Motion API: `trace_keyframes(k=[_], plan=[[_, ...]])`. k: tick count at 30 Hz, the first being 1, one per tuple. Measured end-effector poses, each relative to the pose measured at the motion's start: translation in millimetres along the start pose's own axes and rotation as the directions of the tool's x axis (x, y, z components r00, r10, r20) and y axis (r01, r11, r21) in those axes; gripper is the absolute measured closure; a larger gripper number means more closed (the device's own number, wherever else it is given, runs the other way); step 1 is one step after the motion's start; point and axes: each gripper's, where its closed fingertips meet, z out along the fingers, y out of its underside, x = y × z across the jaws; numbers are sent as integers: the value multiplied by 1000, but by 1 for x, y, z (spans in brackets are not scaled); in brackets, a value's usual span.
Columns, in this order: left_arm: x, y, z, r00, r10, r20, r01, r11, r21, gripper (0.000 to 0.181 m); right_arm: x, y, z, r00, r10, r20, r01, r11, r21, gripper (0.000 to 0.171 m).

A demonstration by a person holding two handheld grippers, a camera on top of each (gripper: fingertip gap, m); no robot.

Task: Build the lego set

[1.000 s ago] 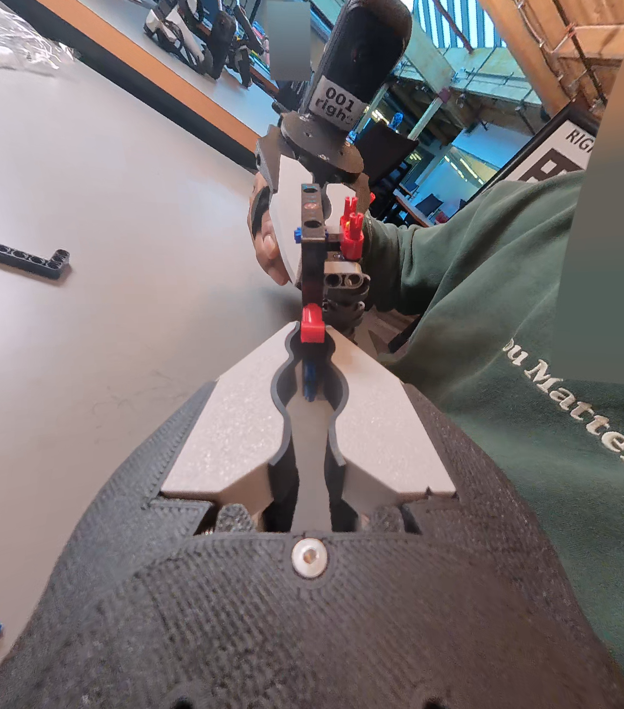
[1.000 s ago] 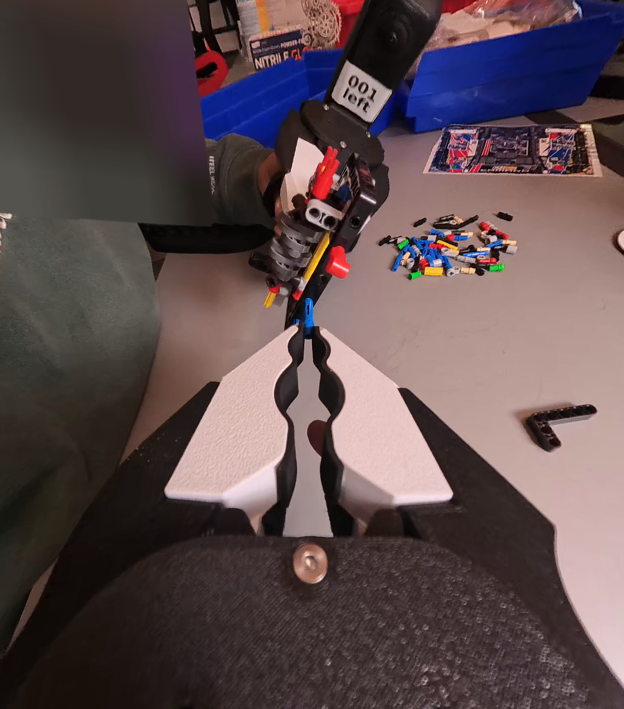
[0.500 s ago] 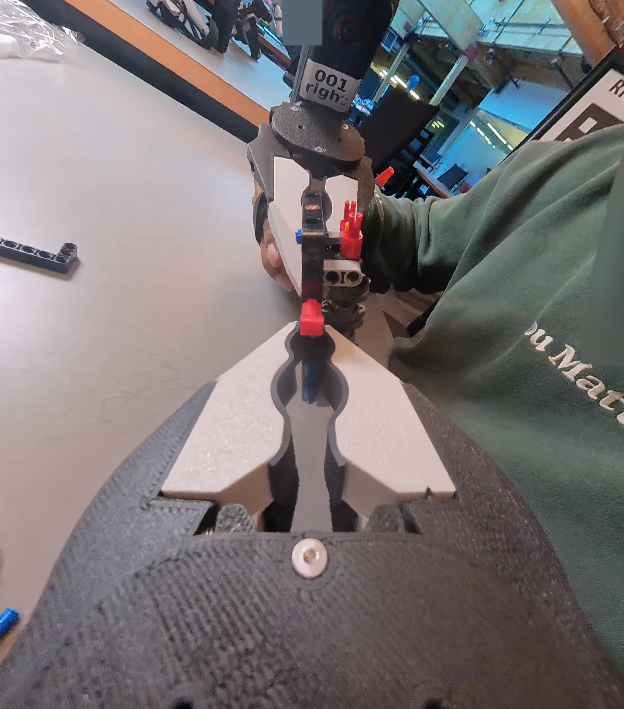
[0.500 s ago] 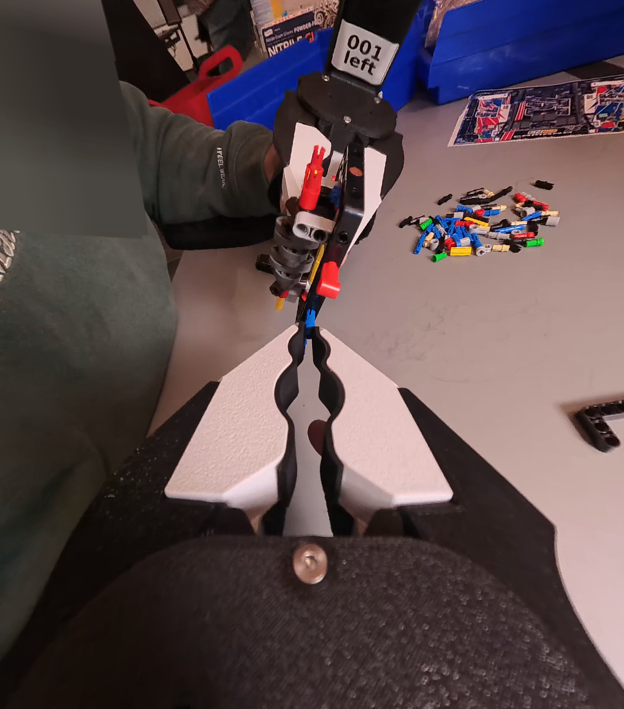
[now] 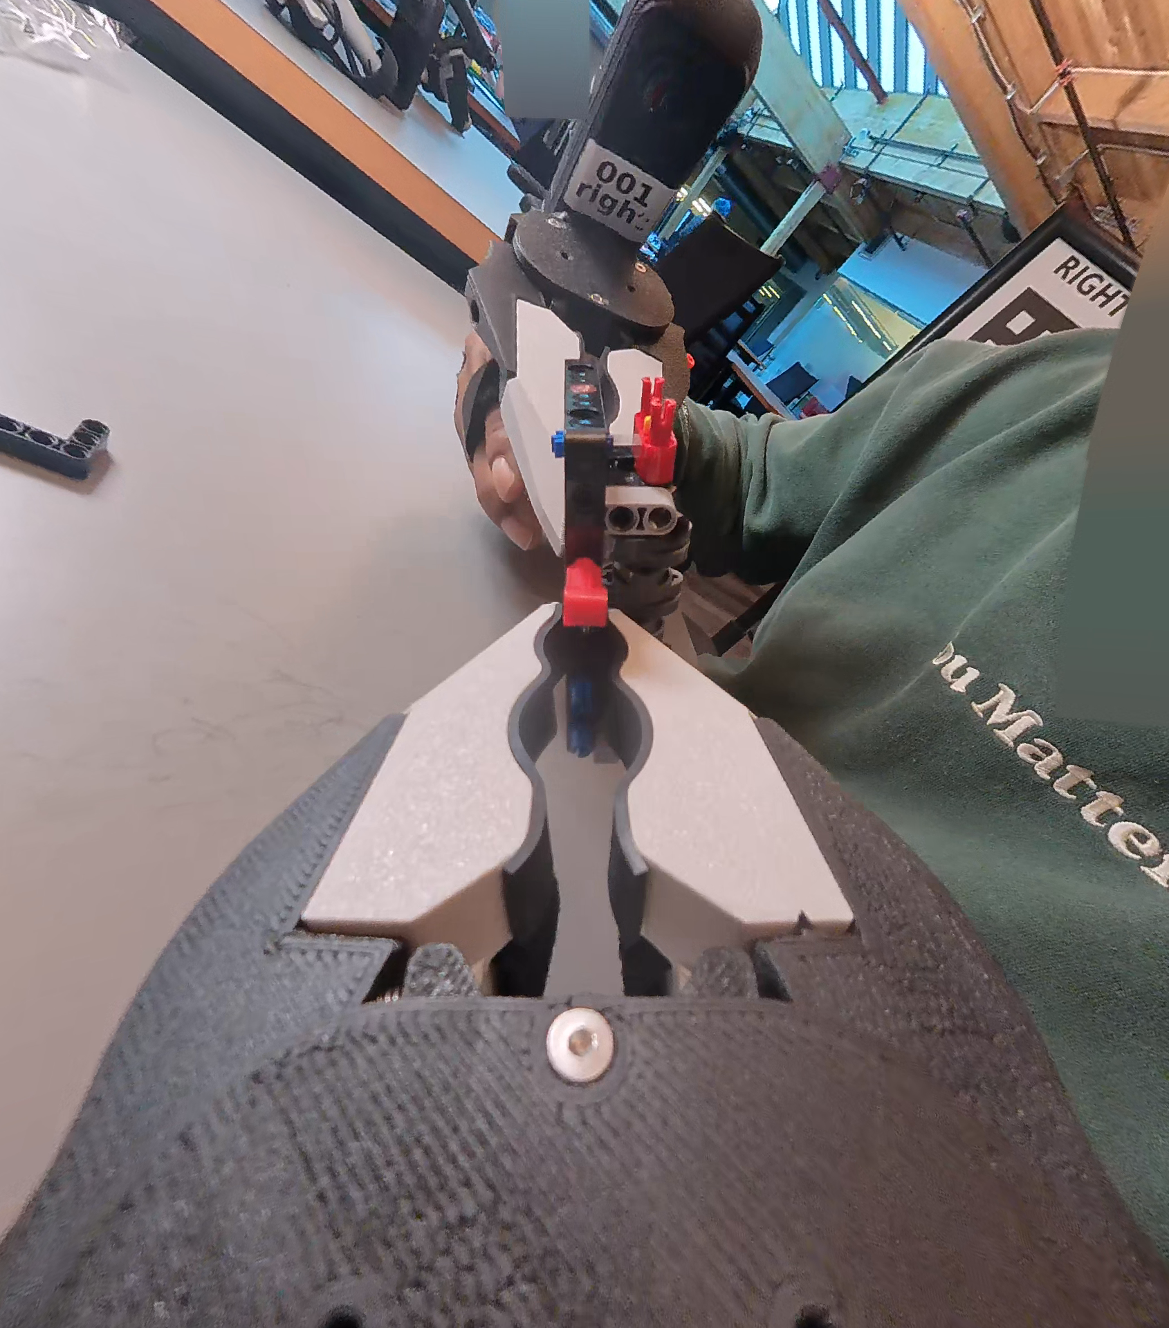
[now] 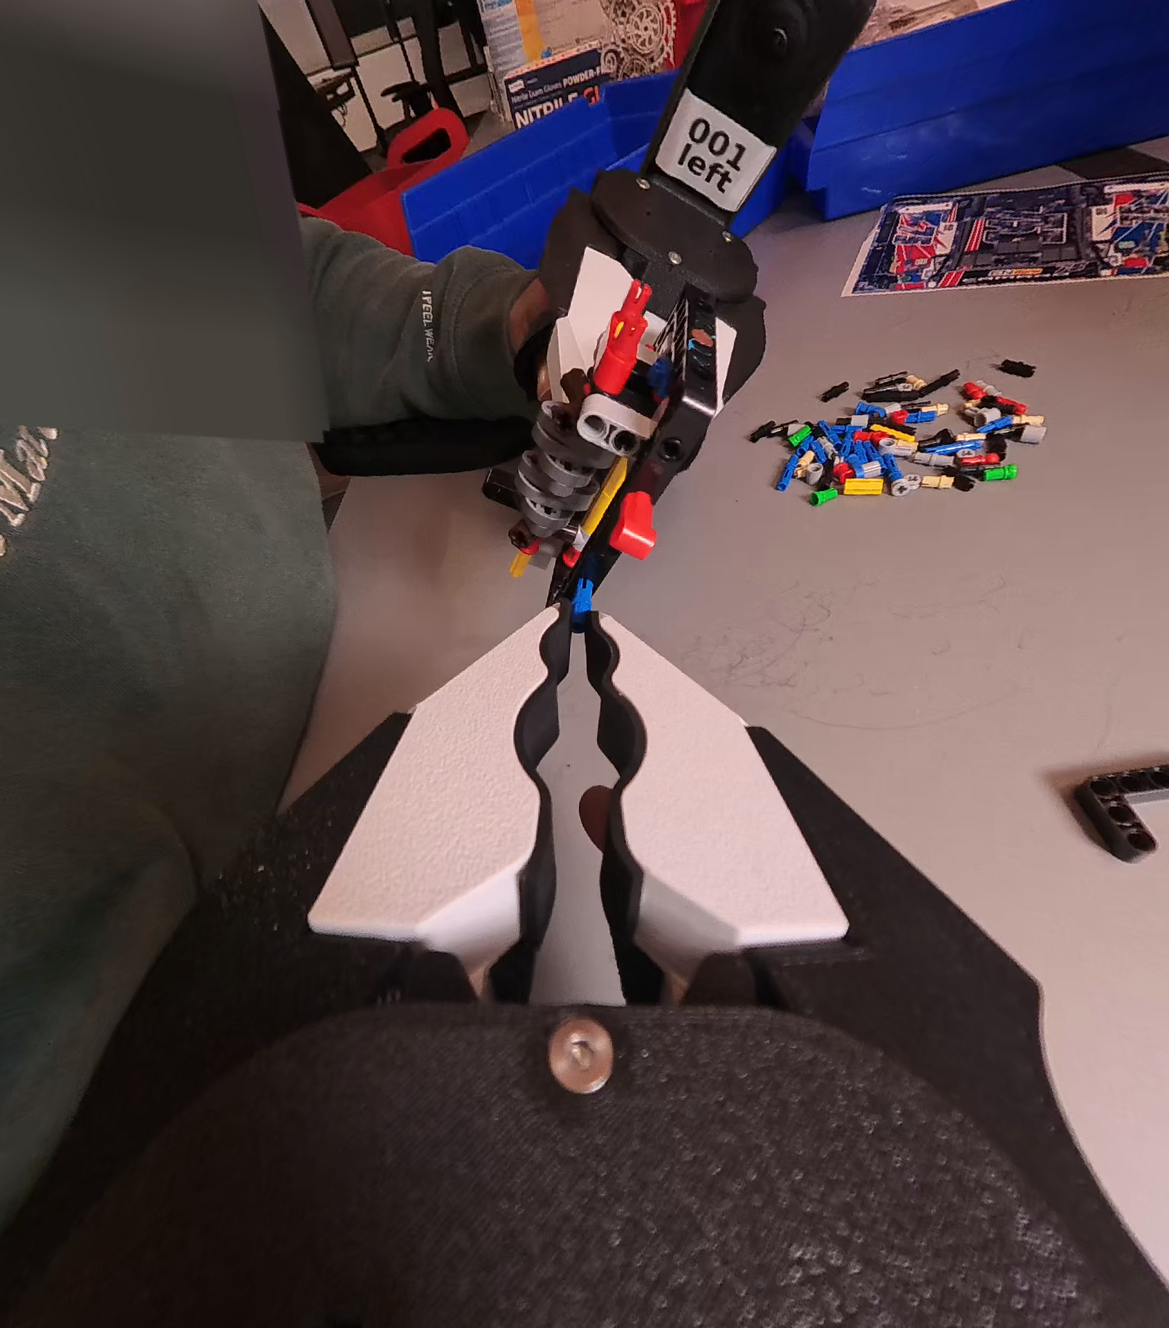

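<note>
Partly built: model (image 6: 553, 474) clamped at opposite ends by left tongs (image 5: 587, 629) and right tongs (image 6: 578, 618). Left to fit, seemingly: loose pieces (image 6: 905, 438) toward the table's (image 6: 926, 647) far edge, plus L-beam (image 6: 1156, 798).

Workshop or lab setting. A wide grey bench (image 6: 926, 647) carries loose building parts (image 6: 905, 438) and a printed instruction sheet (image 6: 1041, 230). Blue storage bins (image 6: 998, 93) and a glove box (image 6: 553, 86) line the far edge. Timber beams (image 5: 1085, 86), exposed pipework and more equipment fill the background.
</note>
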Motion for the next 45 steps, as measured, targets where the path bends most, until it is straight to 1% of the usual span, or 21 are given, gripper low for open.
trace_keyframes(k=[31, 33, 38, 41, 42, 45], plan=[[2, 3, 2, 998, -43, -40, 43, 999, -9, 175, -5, 2, -1, 1000, -18, 19, 18, 1000, -10, 170], [-1, 2, 1, 996, -73, -44, 73, 997, 4, 175, -3, 1, -1, 1000, -11, 8, 11, 1000, 0, 170], [-6, 3, 1, 975, -204, -83, 207, 978, 26, 175, 2, 2, 0, 1000, 4, -12, -4, 1000, 15, 167], [-6, -1, 1, 956, -266, -122, 274, 960, 53, 175, 7, -4, -6, 999, -7, -44, 9, 999, 34, 150], [-6, -3, 1, 947, -291, -136, 301, 951, 64, 175, 7, -6, -8, 998, -28, -59, 30, 999, 39, 146], [-14, -6, -2, 915, -378, -144, 393, 914, 101, 176, 4, -4, -8, 985, -139, -101, 139, 990, -6, 139]])
